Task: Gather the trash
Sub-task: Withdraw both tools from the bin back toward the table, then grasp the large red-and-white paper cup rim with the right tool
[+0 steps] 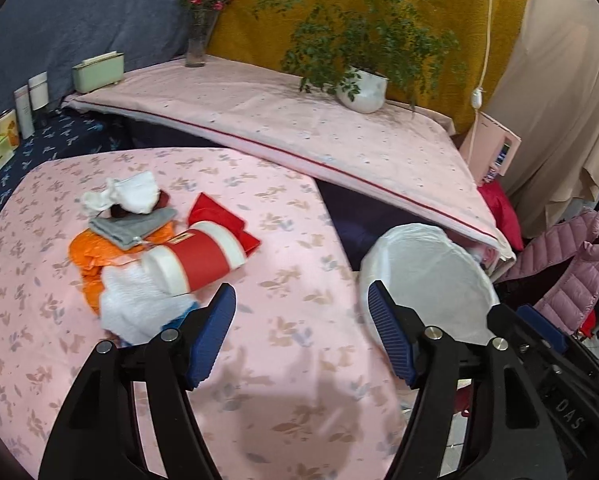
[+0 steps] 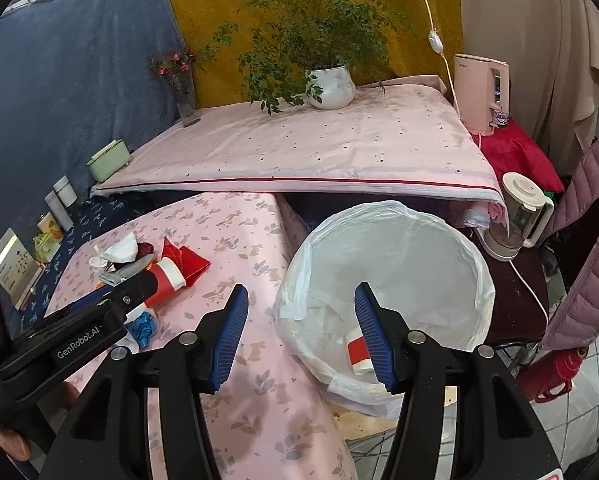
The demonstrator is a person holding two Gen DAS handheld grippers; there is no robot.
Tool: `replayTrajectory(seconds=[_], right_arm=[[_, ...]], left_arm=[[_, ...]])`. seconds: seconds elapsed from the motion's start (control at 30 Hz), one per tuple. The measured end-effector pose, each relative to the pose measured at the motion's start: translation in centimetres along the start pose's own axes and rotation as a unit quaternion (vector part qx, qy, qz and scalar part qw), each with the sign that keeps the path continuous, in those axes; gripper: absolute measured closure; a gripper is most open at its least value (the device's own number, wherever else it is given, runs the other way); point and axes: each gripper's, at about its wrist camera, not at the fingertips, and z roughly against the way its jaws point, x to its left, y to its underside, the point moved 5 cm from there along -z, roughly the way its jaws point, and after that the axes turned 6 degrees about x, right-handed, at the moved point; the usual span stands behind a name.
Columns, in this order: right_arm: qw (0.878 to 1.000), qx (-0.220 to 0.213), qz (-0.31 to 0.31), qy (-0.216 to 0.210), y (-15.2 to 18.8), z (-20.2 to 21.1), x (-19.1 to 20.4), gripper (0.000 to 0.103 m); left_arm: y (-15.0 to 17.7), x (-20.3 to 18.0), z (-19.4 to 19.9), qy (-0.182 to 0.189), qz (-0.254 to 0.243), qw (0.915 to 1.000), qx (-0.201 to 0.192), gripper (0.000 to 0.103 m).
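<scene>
Left tongs: released, nothing between the blue pads; lower centre of the left wrist view, above the pink floral cloth of the desk.
Right tongs: released, nothing gripped; lower centre of the right wrist view, one pad over the desk edge, the other over the bin mouth.
Trash pile: centre left of the left wrist view, lying on the desk, apart from the left tongs' pads.
Pile contents: red-and-white paper cup on its side; white tissue wad touching the cup; orange wrapper beneath; grey cloth; crumpled white tissue; red paper behind the cup.
Trash bin: white plastic liner, right of centre in the right wrist view, just beside the desk edge.
Bin contents: one red-and-white paper cup piece and pale scraps at the bottom.
Background: potted plant and flower vase on a raised pink-covered surface, upper centre.
</scene>
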Motion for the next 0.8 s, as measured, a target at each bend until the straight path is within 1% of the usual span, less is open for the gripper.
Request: replayTrajectory(seconds=[0.1,0.27,0.4,0.53,0.6,0.67,0.7,0.77,0.8], right_arm=[[1.0,0.007,0.009,-0.007,0.6,-0.5,1.3,0.048],[0.999,0.023,0.019,-0.02,1.5,-1.8,3.5,0.049],[0.998,0.039,0.027,-0.029,2.3,-3.0,5.1,0.048],[0.997,0.052,0.035,-0.034,3.0,-4.1,6.6,0.048],[0.997,0.057,0.039,-0.037,3.2,-4.7,7.2,0.049],[0.996,0.062,0.042,-0.037,3.4,-5.2,7.8,0.049],[0.996,0.065,0.044,-0.038,3.5,-5.5,8.1,0.049],[0.996,0.07,0.046,-0.04,3.6,-6.0,8.7,0.049],[0.995,0.072,0.047,-0.042,3.6,-6.2,9.0,0.048]], left_arm=[[0.6,2.3,-0.2,-0.016,0.006,0.9999,0.004,0.038],[1.9,5.5,-1.3,-0.051,-0.001,0.9986,0.015,0.038],[2.8,7.8,-2.4,-0.065,0.004,0.9975,0.028,0.038],[3.2,9.6,-4.0,-0.075,0.011,0.9963,0.041,0.044],[3.4,10.3,-4.7,-0.078,0.013,0.9956,0.05,0.05],[3.5,11.1,-5.2,-0.075,0.02,0.9953,0.058,0.067],[3.5,11.4,-5.2,-0.069,0.027,0.9954,0.061,0.072],[3.2,12.0,-4.6,-0.051,0.043,0.9962,0.056,0.093],[3.0,12.2,-4.2,-0.045,0.048,0.9964,0.054,0.096]])
